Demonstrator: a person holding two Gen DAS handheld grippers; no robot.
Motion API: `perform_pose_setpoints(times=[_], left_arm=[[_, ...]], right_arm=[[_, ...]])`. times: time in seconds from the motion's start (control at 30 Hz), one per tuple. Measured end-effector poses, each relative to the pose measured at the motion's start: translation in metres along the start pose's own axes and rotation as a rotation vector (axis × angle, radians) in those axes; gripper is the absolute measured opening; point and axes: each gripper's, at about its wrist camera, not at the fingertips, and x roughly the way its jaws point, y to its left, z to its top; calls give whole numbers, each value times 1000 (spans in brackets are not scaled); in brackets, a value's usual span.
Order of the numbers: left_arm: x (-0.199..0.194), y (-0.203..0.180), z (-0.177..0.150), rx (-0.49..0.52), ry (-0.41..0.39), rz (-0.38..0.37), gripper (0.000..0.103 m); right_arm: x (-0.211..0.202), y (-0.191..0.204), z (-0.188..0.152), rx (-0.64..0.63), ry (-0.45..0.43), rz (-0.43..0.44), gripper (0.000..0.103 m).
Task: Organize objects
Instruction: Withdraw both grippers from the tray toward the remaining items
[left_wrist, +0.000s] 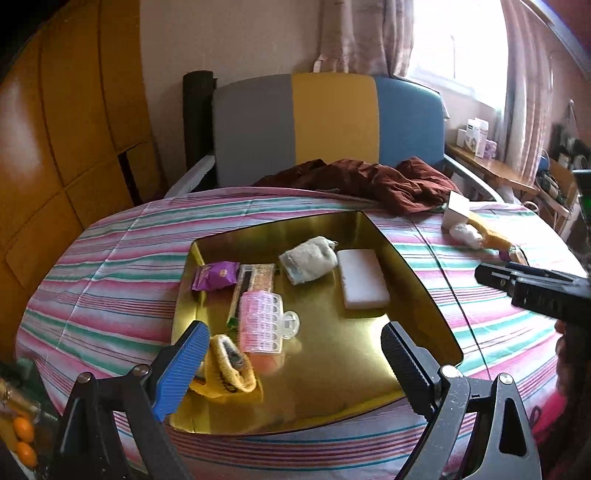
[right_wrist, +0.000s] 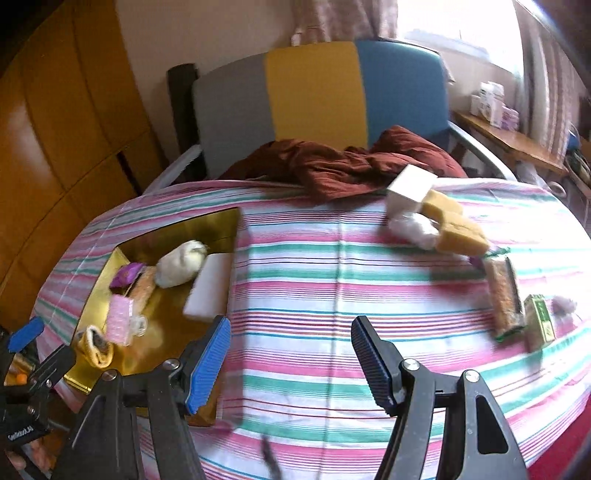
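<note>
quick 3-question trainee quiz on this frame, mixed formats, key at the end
1. True or false: the pink hair roller lies inside the gold tray.
2. Multiple choice: in the tray, the white sponge block lies nearest to which item? A) rolled grey-white sock B) purple snack packet C) yellow sock
3. Fill in: the left tongs and the right tongs are both ____ and hold nothing.

Key: 1 true; 2 A; 3 open
</note>
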Motion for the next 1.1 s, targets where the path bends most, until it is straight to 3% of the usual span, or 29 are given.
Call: perform_pose_setpoints(times=[0.43,0.83,0.93,1.1], left_arm=[[10,-28,0,65,29,-62,95],[24,-61,5,129,56,-146,95],[28,-72,7,149,64,-163,95],[32,-89,11,185,72,-186,95]], right_arm=[[-15,-106,4,226,-3,-109,69],[-71,-256,-1,618,-66,-286,69],[-68,-277,-5,664,-47,-301,69],[-35,-289,-2,643,83,-296,69]])
